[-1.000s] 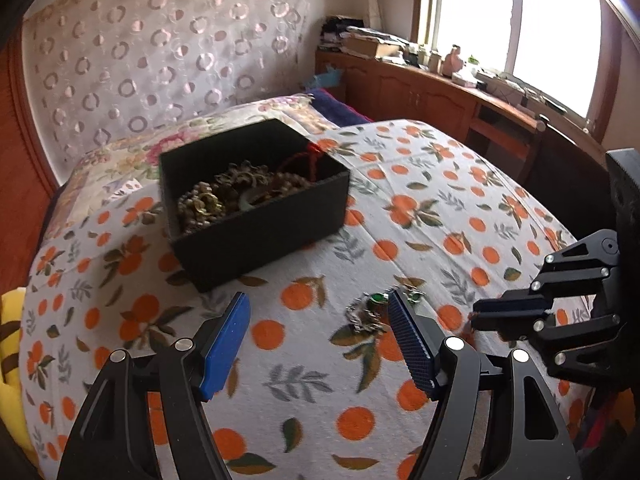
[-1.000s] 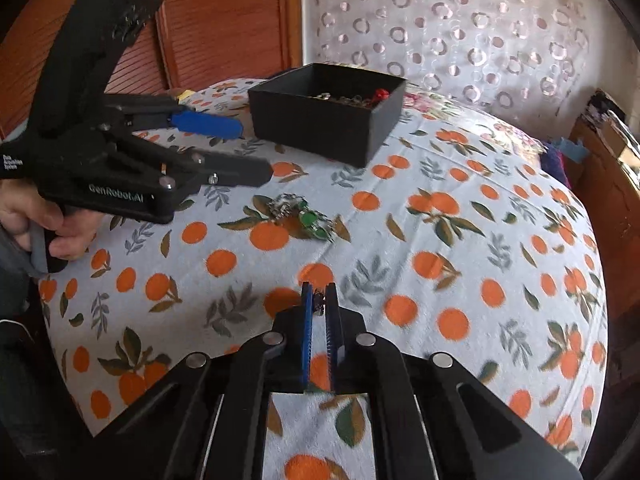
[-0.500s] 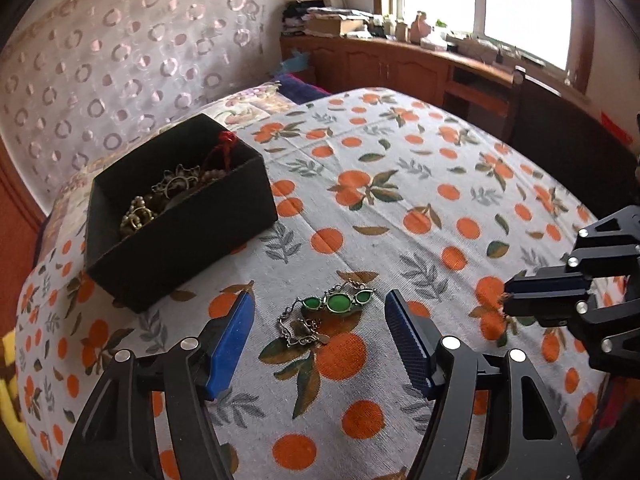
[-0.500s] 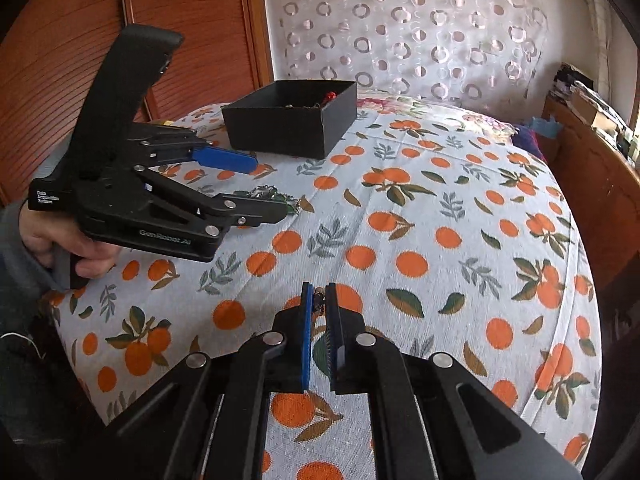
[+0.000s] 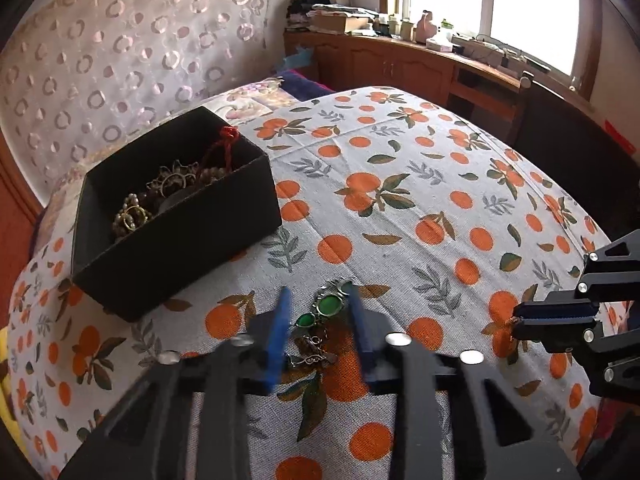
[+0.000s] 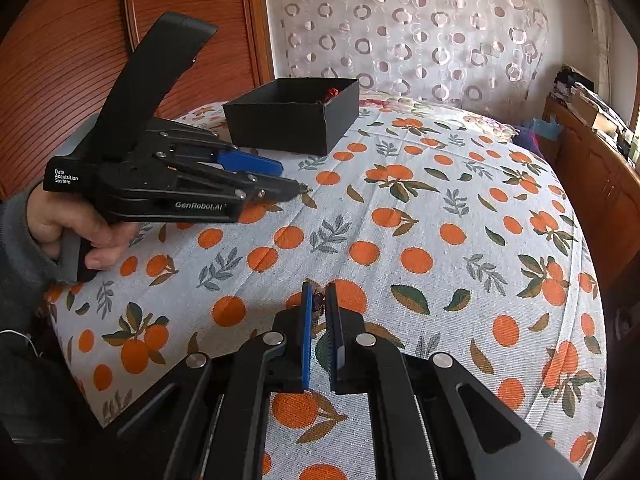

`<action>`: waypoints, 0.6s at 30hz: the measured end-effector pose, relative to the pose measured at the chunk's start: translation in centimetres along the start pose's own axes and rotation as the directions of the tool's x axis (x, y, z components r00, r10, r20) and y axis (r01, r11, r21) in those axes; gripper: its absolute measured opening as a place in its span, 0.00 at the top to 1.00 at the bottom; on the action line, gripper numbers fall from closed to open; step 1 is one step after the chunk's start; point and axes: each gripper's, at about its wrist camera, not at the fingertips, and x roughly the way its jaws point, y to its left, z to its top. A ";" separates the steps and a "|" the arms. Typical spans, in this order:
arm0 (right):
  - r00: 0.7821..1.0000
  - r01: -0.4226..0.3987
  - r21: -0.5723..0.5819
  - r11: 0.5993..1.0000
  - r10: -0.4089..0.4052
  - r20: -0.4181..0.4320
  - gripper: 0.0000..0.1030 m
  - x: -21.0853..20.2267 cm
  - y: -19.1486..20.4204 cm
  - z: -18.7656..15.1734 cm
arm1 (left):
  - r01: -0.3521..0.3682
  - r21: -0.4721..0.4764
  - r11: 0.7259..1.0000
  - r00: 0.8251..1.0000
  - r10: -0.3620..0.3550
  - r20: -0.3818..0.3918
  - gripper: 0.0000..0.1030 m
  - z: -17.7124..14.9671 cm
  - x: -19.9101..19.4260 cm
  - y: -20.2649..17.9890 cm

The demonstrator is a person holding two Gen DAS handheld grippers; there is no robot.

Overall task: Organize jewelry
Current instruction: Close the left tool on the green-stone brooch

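Observation:
A silver bracelet with green stones (image 5: 325, 307) lies on the orange-print cloth. My left gripper (image 5: 319, 312) straddles it and its jaws are closing. The blue pads (image 5: 280, 322) stand a little off the bracelet on either side. In the right wrist view the left gripper (image 6: 286, 178) points down at the cloth near the box, with a bit of bracelet at its tip. My right gripper (image 6: 319, 302) is shut on a small dark jewelry piece (image 6: 319, 300), and it also shows at the right edge as the right gripper (image 5: 517, 321). A black box (image 5: 180, 248) holds several chains and a red cord (image 5: 228, 136).
The black box (image 6: 288, 128) stands at the far side of the cloth-covered surface (image 6: 440, 208). A hand in a grey sleeve (image 6: 80, 232) holds the left gripper. A wooden cabinet (image 5: 400, 68) runs under the window, and wood panels (image 6: 60, 60) stand on the left.
The left gripper came forward and down over the green-stone bracelet, and its jaws narrowed from wide apart to close around it. The right gripper stayed shut on its small piece.

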 end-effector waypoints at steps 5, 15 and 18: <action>1.000 0.002 -0.003 1.000 -0.002 -0.001 0.93 0.1 0.1 0.0 | -0.005 -0.022 1.000 1.000 0.005 0.008 0.89 -0.5 -0.3 0.3; 1.000 0.020 -0.028 0.999 -0.020 0.013 0.93 -0.2 0.4 1.2 | -0.045 -0.108 0.993 0.994 0.055 0.099 0.89 -0.4 -3.7 2.4; 0.999 0.025 -0.035 0.999 -0.024 0.028 0.93 -0.5 0.4 2.1 | -0.051 -0.120 0.991 0.991 0.066 0.121 0.89 -0.1 -4.8 2.9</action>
